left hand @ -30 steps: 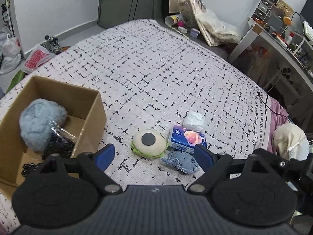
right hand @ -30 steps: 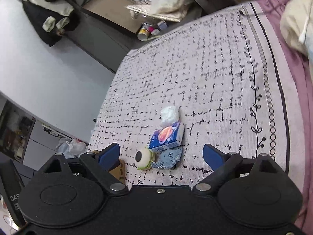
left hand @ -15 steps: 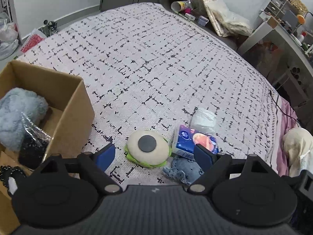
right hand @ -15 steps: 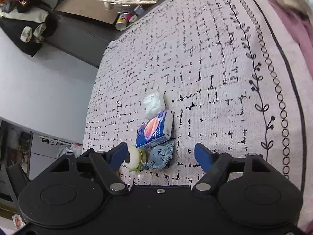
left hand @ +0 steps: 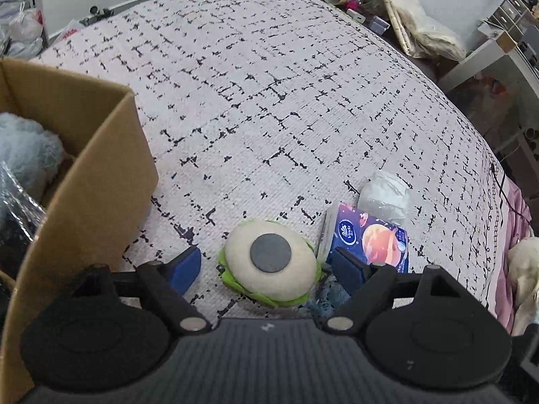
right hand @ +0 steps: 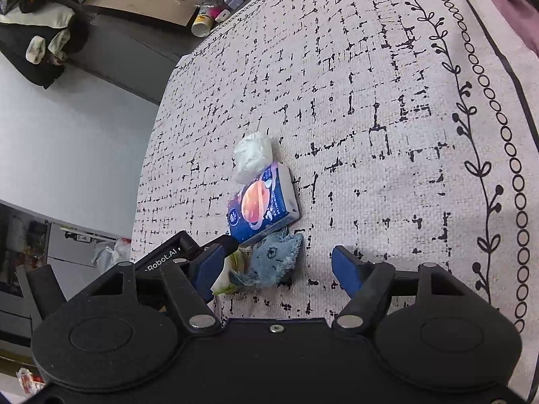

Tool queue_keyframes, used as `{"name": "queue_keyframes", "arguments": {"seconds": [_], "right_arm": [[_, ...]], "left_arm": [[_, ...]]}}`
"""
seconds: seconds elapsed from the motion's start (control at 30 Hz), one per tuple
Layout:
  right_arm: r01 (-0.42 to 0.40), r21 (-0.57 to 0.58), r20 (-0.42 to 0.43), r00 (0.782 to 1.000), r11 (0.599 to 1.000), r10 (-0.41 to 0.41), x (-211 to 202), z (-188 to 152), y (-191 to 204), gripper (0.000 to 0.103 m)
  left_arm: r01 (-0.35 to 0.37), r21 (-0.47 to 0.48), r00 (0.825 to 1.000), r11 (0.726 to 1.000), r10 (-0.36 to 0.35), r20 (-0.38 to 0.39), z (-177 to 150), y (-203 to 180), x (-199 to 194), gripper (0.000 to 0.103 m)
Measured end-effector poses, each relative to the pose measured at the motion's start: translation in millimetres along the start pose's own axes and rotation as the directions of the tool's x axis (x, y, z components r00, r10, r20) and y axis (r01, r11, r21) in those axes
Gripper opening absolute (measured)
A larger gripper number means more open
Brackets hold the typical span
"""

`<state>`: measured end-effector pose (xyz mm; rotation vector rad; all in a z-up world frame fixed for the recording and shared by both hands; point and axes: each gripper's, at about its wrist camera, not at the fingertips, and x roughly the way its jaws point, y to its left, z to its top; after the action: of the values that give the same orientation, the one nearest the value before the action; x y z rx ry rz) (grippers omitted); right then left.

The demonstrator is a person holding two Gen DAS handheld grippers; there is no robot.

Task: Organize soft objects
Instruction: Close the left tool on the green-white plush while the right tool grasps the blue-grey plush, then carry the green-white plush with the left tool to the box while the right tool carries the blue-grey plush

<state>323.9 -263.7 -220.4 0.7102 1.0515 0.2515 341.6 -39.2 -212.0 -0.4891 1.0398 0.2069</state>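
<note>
Near the bed's front edge, the left gripper (left hand: 266, 266) sits low with jaws wide apart around the round plush toy (left hand: 269, 262), gripping nothing. Judged step: grasping it for the cardboard box (left hand: 101, 181) alongside; closing comes next. The right gripper (right hand: 279, 266) hovers spread and empty over the blue cloth (right hand: 274, 262), beside the tissue pack (right hand: 262, 207).

Left wrist cam sits low and close over the bedspread (left hand: 269, 101), looking down past its fingers – box side. Right one looks from the opposite side; both share the tissue pack (left hand: 367, 239) (right hand: 262, 207) pile.
</note>
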Motion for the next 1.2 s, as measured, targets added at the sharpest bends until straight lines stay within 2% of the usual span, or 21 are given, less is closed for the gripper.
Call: {"name": "queue_keyframes", "arguments": {"seconds": [0.03, 0.13, 0.33, 0.37, 0.47, 0.6, 0.87, 1.2], "right_arm": [[0.003, 0.000, -0.001, 1.000, 1.000, -0.003, 1.7, -0.6, 0.2, 0.070], [0.005, -0.005, -0.004, 1.000, 1.000, -0.005, 7.4, -2.6, 2.5, 0.067], [0.003, -0.007, 0.006, 1.000, 1.000, -0.003, 18.0, -4.1, 7.7, 0.061], [0.006, -0.010, 0.004, 1.000, 1.000, -0.006, 20.3, -4.7, 8.8, 0.054], [0.008, -0.012, -0.015, 1.000, 1.000, -0.008, 28.3, -6.6, 9.9, 0.025], [0.017, -0.006, -0.020, 1.000, 1.000, -0.017, 29.5, -7.5, 7.7, 0.018], [-0.017, -0.019, 0.006, 1.000, 1.000, 0.017, 7.3, -7.5, 10.3, 0.015], [-0.053, -0.040, 0.086, 0.995, 0.998, 0.056, -30.7, -8.1, 21.3, 0.015]], "left_arm": [[0.016, -0.013, 1.000, 1.000, -0.016, -0.004, -0.4, 1.6, 1.1, 0.072], [0.033, -0.020, 0.999, 0.999, -0.033, 0.001, -0.9, 2.5, 0.6, 0.058], [0.052, -0.032, 0.999, 0.998, -0.052, -0.004, -1.0, 6.8, -2.4, 0.049], [0.054, -0.033, 0.999, 0.998, -0.054, -0.006, -0.9, 7.2, -3.1, 0.048], [0.058, -0.033, 0.998, 0.998, -0.059, -0.012, -1.4, 8.0, -6.1, 0.047], [0.054, -0.031, 0.999, 0.998, -0.054, -0.003, -1.8, 8.0, -13.2, 0.047], [0.063, -0.032, 0.997, 0.998, -0.062, 0.036, -1.3, 6.8, -42.8, 0.047], [0.078, -0.005, 0.994, 0.997, -0.077, 0.081, -5.4, 11.9, -79.7, 0.047]]}}
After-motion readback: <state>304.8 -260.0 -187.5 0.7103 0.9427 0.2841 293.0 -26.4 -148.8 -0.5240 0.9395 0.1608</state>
